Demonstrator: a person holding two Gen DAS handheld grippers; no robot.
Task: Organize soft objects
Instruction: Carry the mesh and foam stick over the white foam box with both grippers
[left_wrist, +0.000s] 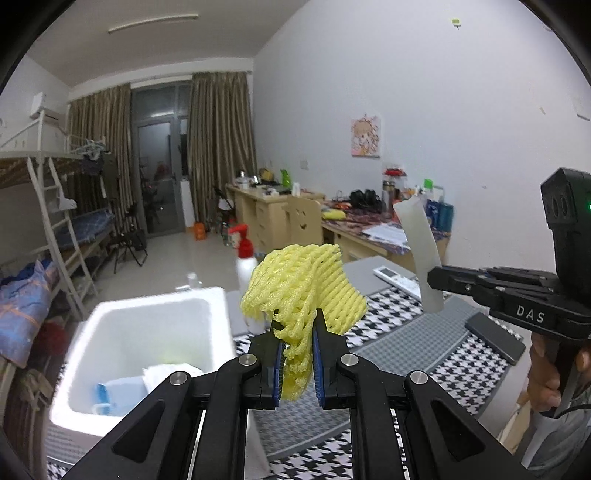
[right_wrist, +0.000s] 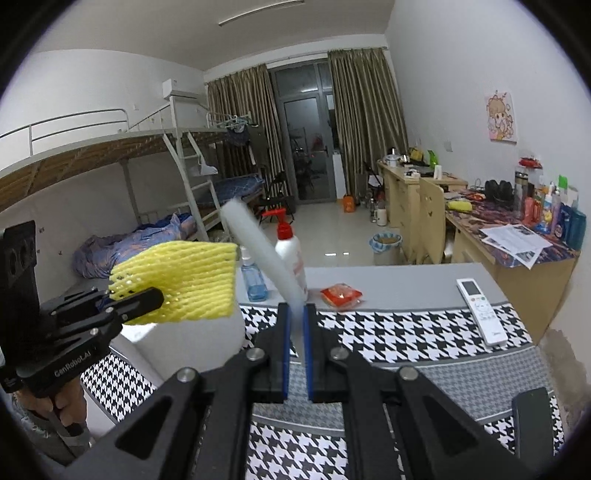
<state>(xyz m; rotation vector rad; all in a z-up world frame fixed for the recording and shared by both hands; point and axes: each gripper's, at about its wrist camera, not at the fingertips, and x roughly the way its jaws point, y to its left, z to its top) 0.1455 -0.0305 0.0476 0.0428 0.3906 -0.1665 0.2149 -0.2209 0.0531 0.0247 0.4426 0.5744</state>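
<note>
My left gripper (left_wrist: 298, 332) is shut on a yellow foam net sleeve (left_wrist: 306, 291), which bulges up above the fingers. The same yellow foam net (right_wrist: 188, 280) appears at the left of the right wrist view, pinched by the left gripper (right_wrist: 147, 297). My right gripper (right_wrist: 295, 314) is shut on a white foam strip (right_wrist: 264, 254) that sticks up and leans left. In the left wrist view that white foam strip (left_wrist: 419, 251) stands above the right gripper (left_wrist: 434, 278). Both are held above the table, beside a white foam box (left_wrist: 147, 325) holding some white and blue items.
The table has a black-and-white houndstooth cloth (right_wrist: 388, 332). On it lie a white remote (right_wrist: 480, 310), a red packet (right_wrist: 341, 295), a white pump bottle with red top (right_wrist: 291, 254), a blue bottle (right_wrist: 253, 280) and a dark phone (left_wrist: 495, 341). A person's hand (left_wrist: 546, 376) grips the right handle.
</note>
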